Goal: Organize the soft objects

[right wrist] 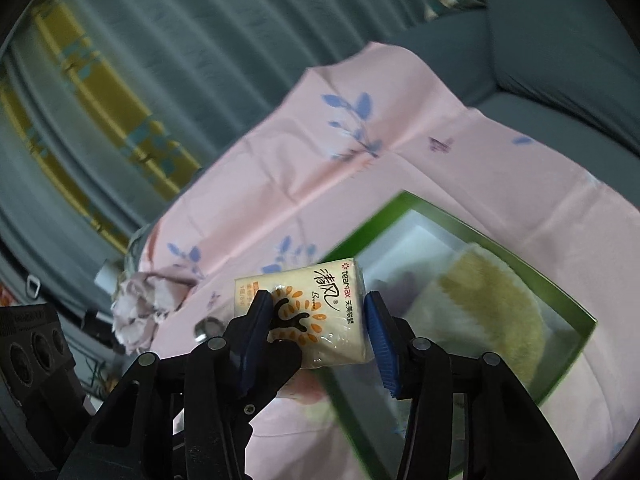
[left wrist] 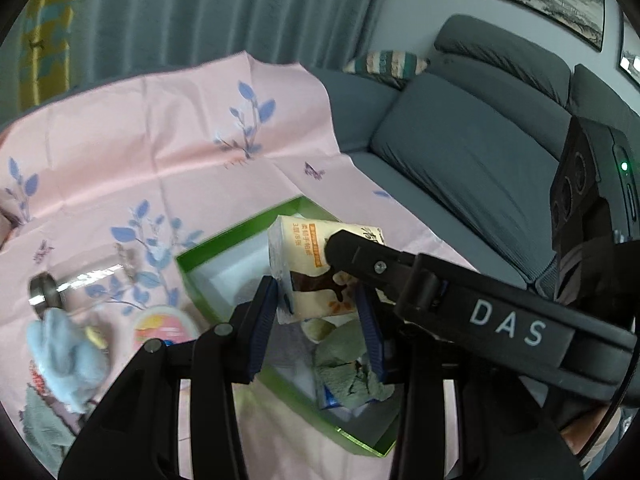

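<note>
A cream tissue pack with orange and brown print hangs over the open green box. My left gripper is shut on its lower part, a blue pad pressing each side. From the right, a black finger of my right gripper lies across the pack's upper corner. In the right wrist view the tissue pack sits between the pads of my right gripper, which press its two sides. The green box lies behind it, with a cream and yellow towel inside. A grey-green soft item also lies in the box.
A pink flowered cloth covers the surface. On it at the left lie a fluffy blue item, a metal ring and a round pink lid. A crumpled pink fabric sits at the cloth's edge. A grey sofa stands behind.
</note>
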Motion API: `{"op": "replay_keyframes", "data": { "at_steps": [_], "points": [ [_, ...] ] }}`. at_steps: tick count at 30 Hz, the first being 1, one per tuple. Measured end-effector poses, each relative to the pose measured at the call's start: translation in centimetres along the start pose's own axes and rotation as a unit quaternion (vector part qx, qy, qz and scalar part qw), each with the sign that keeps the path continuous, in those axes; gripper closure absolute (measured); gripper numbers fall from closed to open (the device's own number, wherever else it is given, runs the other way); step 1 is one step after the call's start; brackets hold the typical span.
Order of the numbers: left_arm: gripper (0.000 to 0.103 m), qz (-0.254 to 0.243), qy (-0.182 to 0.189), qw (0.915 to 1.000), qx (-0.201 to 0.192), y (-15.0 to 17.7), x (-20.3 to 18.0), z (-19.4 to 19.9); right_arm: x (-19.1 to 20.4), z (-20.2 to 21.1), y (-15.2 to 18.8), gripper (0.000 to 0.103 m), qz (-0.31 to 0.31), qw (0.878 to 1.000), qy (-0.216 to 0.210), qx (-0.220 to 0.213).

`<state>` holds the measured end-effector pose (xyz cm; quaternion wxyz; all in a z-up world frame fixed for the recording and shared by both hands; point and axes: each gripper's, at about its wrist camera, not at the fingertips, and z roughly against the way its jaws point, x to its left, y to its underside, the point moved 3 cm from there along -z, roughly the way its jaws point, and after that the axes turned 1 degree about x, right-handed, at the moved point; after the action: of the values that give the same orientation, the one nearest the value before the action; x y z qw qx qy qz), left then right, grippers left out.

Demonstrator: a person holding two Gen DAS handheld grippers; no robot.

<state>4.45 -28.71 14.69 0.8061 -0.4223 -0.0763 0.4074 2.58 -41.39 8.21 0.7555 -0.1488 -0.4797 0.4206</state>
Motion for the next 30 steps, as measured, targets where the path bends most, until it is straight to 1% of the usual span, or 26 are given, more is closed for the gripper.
{"op": "replay_keyframes", "data": {
  "at_steps": [7, 12, 16, 20, 27, 30],
  "points": [
    [0.065, 0.003, 0.02, 0.999, 0.04, -0.1, -1.3, -3.9, -4.0, -0.6, -0.4, 0.057, -0.049, 0.998, 0.025, 0.005],
    [0.065, 0.017, 0.038, 0.9969, 0.066, 0.1, -2.0, -5.8, -6.1, -0.6, -0.5, 0.06, -0.075, 0.996, 0.047, 0.005],
    [0.065, 0.014, 0.042, 0.996, 0.077, 0.3, -2.6, -6.8, -7.2, -0.5, -0.5, 0.06, -0.089, 0.995, 0.054, 0.007],
    [0.065, 0.016, 0.046, 0.9947, 0.091, 0.6, -3.0, -7.7, -8.1, -0.8, -0.5, 0.062, -0.101, 0.992, 0.071, 0.013],
    [0.065, 0.032, 0.051, 0.9914, 0.116, 1.4, -3.3, -9.3, -9.7, -1.3, -0.1, 0.063, -0.121, 0.988, 0.094, 0.027],
    [0.065, 0.032, 0.046, 0.9905, 0.125, 1.7, -3.5, -9.9, -10.3, -1.7, 0.1, 0.066, -0.129, 0.985, 0.105, 0.035]
  ]
}}
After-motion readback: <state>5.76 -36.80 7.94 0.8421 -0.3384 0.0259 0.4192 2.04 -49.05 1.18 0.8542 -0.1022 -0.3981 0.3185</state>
